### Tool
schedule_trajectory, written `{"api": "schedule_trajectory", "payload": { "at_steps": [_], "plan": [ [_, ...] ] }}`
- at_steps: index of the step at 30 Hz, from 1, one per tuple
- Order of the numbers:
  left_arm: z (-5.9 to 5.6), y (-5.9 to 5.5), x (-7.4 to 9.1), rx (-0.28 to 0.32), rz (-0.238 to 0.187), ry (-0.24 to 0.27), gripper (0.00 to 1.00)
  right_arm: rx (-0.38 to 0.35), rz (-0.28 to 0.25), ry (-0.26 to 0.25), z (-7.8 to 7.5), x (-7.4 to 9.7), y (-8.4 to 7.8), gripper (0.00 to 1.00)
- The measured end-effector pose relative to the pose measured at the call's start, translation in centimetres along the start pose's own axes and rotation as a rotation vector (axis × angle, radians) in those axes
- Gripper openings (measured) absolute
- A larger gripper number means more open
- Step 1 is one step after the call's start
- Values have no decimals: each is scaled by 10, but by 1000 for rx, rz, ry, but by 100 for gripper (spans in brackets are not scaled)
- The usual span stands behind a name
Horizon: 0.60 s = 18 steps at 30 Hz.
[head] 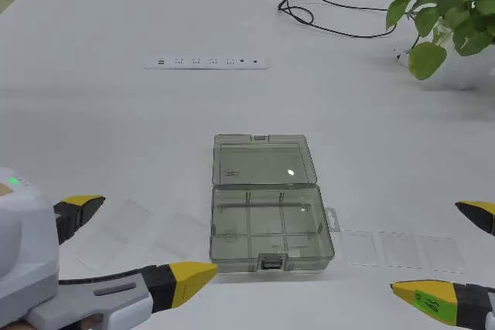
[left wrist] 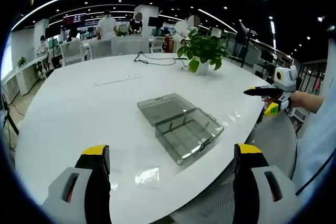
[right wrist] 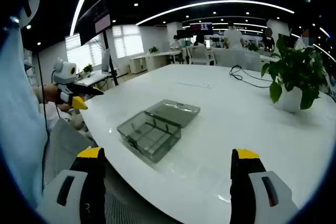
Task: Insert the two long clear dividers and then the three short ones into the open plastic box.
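Plastic box (head: 271, 214) lid open, green sticker (head: 428, 299) on right gripper (head: 424, 246), writing unreadable

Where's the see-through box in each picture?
Head view: the open plastic box sits in the lower middle.
Left gripper view: the box lies at the centre, a little right.
Right gripper view: the box lies left of centre.
Shared landmark: the potted plant, seen in all three views.

My left gripper (head: 147, 239) and right gripper (head: 431, 246) show black jaws tipped yellow; between them the plastic box (head: 272, 222) is smoky grey-green, on a white table (head: 116, 121).
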<state>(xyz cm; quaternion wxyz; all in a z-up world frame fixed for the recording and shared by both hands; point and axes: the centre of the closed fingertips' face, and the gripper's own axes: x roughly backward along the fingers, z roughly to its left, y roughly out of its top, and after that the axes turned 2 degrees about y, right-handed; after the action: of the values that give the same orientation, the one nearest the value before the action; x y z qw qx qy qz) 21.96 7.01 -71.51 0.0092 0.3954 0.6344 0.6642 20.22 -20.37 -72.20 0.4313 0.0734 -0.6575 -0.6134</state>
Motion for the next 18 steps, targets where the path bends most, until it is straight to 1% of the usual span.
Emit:
{"api": "schedule_trajectory", "payload": {
  "at_steps": [3,5,10,13,18],
  "plan": [
    [0,-2,-1,1,6,1,100,1,8,2,0,-1,-2,100],
    [0,-3,-2,6,6,3,100,-4,1,5,1,-2,0,100],
    [-1,-5,-2,-16,23,1,99,2,12,13,5,-2,-3,100],
    [1,-4,-1,-16,13,6,99,-4,9,14,6,-2,-4,100],
    [4,-7,-1,-3,16,19,98,-6,3,7,4,-1,-3,100]
  ]
}}
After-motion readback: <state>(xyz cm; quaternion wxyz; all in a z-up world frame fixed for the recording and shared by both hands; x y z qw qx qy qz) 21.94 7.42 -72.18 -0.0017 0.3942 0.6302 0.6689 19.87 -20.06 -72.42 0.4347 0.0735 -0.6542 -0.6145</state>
